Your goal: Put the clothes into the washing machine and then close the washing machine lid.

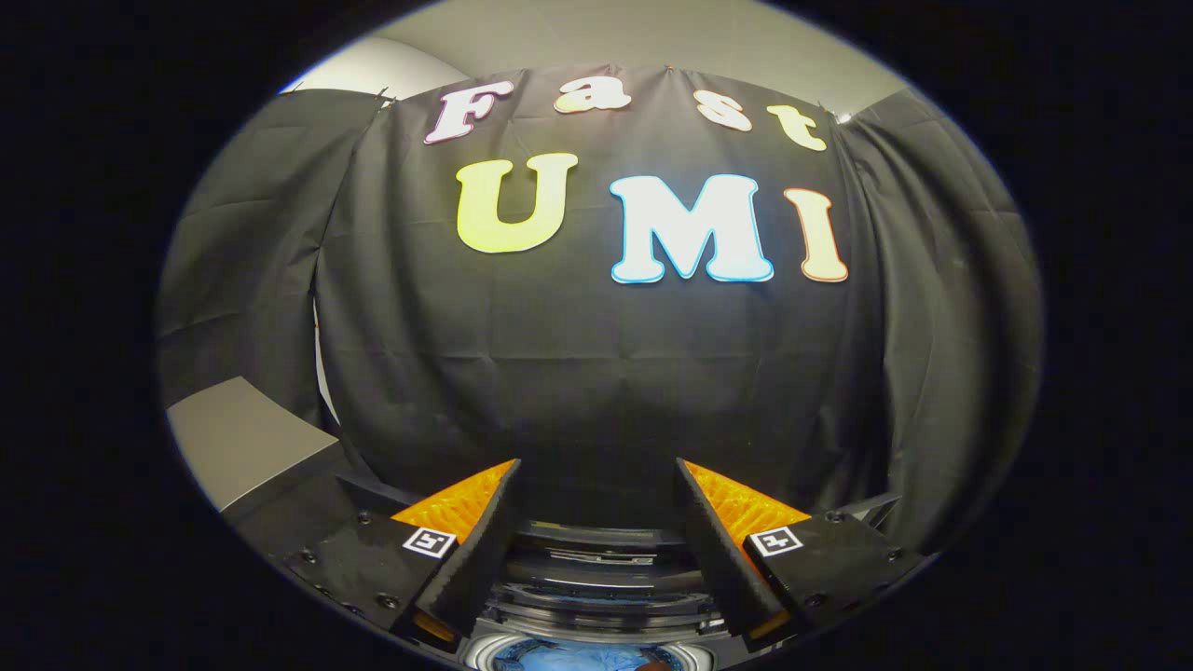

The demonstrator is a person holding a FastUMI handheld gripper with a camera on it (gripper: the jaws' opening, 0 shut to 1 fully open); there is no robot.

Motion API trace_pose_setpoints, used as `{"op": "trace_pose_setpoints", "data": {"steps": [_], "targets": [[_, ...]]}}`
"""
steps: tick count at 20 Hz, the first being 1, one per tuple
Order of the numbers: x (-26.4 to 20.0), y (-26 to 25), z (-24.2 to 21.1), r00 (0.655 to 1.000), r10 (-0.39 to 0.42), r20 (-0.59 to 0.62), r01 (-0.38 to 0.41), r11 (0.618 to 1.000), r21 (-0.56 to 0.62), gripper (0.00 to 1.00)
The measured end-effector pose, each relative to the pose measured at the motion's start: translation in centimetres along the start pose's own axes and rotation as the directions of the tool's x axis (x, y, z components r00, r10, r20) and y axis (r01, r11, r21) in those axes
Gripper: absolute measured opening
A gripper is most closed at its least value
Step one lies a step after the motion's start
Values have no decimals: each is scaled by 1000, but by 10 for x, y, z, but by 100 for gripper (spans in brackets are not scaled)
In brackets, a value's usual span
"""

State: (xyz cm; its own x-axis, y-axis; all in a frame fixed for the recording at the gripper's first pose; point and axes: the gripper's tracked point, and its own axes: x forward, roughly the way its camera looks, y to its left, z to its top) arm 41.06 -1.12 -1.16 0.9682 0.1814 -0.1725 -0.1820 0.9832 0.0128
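Washing machine (596,568) under parted, empty tongs (596,471).

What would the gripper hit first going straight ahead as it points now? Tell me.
Probably the black cloth wall. The gripper has its fingers open with nothing between them, and the washing machine sits below that line. Depth is unclear.

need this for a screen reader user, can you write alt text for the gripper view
The gripper is open with nothing between its fingers, raised above the washing machine, whose dark top shows between them. Blue clothes lie in its round drum opening below, and the booth's black cloth wall hangs beyond.
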Motion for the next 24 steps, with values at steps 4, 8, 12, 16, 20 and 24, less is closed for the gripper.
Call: {"op": "trace_pose_setpoints", "data": {"steps": [4,8,12,16,20,24], "targets": [[-10,2,1,997,13,82,-11,1000,-17,98],[-25,4,-2,994,12,109,-12,1000,1,98],[-40,4,-4,995,-1,98,0,1000,8,98],[-59,6,-9,994,-14,107,14,1000,2,98],[-73,7,-16,995,-13,97,13,1000,-3,98],[-85,8,-21,997,-13,82,13,1000,-5,98]]}}
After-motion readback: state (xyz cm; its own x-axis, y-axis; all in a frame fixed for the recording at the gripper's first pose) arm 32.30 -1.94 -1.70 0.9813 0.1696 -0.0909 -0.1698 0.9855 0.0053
